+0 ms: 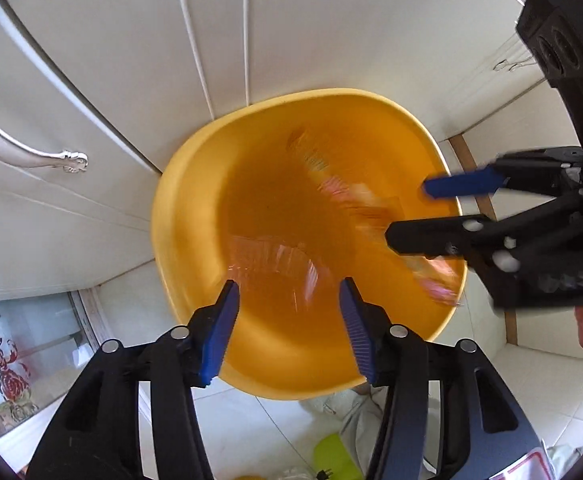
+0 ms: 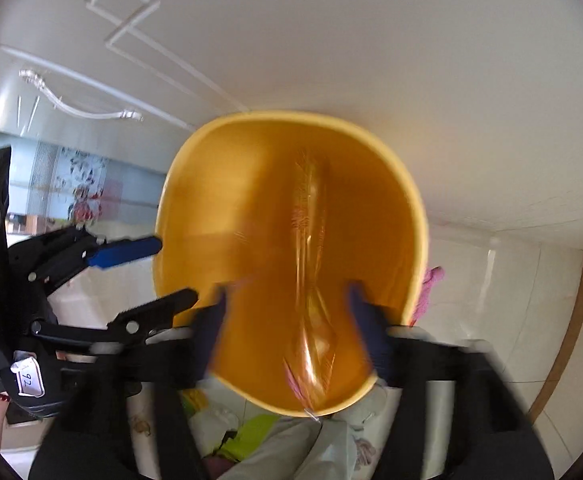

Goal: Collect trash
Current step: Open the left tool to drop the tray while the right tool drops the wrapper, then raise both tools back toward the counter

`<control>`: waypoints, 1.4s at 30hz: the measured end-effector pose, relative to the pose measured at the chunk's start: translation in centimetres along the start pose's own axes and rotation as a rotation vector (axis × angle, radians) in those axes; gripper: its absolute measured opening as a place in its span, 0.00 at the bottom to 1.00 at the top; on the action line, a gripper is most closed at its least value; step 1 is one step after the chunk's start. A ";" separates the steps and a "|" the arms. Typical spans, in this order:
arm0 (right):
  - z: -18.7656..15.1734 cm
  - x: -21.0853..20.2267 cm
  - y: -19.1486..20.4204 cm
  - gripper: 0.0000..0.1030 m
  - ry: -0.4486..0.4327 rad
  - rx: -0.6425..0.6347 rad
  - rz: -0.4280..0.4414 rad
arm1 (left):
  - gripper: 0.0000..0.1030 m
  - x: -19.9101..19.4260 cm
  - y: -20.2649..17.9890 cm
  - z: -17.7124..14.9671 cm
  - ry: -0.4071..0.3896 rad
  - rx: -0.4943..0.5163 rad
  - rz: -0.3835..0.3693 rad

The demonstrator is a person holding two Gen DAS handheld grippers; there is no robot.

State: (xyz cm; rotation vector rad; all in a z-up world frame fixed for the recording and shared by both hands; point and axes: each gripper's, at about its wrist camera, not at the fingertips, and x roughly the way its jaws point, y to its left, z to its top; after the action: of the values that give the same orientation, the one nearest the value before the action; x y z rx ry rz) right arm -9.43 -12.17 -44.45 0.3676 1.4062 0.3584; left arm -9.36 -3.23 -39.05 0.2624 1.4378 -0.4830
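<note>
A yellow-orange trash bin (image 1: 195,184) stands on the floor against white cabinet doors, seen from above; it also shows in the right wrist view (image 2: 251,208). Blurred clear and pink plastic wrappers (image 1: 355,196) lie or fall inside it, and a clear wrapper (image 2: 311,320) shows there in the right wrist view. My left gripper (image 1: 289,320) is open and empty over the bin's near rim. My right gripper (image 1: 407,212) is open over the bin's right rim, and it is blurred in its own view (image 2: 287,332).
White cabinet doors with a curved silver handle (image 1: 23,152) stand behind the bin. The floor is pale tile (image 1: 551,392). A lime-green item (image 1: 331,456) and pale cloth lie near the bin's front. A pink cloth (image 2: 427,292) hangs at the bin's right side.
</note>
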 end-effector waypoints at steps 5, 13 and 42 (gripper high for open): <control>-0.2 -1.1 -0.8 0.67 -0.036 0.026 0.018 | 0.50 -0.5 -0.7 -0.1 0.000 0.026 0.019; -1.6 -4.1 -1.1 0.66 -0.079 0.042 0.040 | 0.50 -2.0 -1.3 -0.6 -0.017 0.018 0.034; -7.3 -32.9 5.4 0.66 -0.546 -0.067 -0.041 | 0.52 -24.8 -7.3 -2.5 -0.376 -0.226 0.149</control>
State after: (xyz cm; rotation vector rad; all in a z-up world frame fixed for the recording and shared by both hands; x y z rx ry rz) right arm -21.08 -21.97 -13.87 0.3485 0.8639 0.2451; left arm -16.45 -4.58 -14.14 0.0893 1.0841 -0.2297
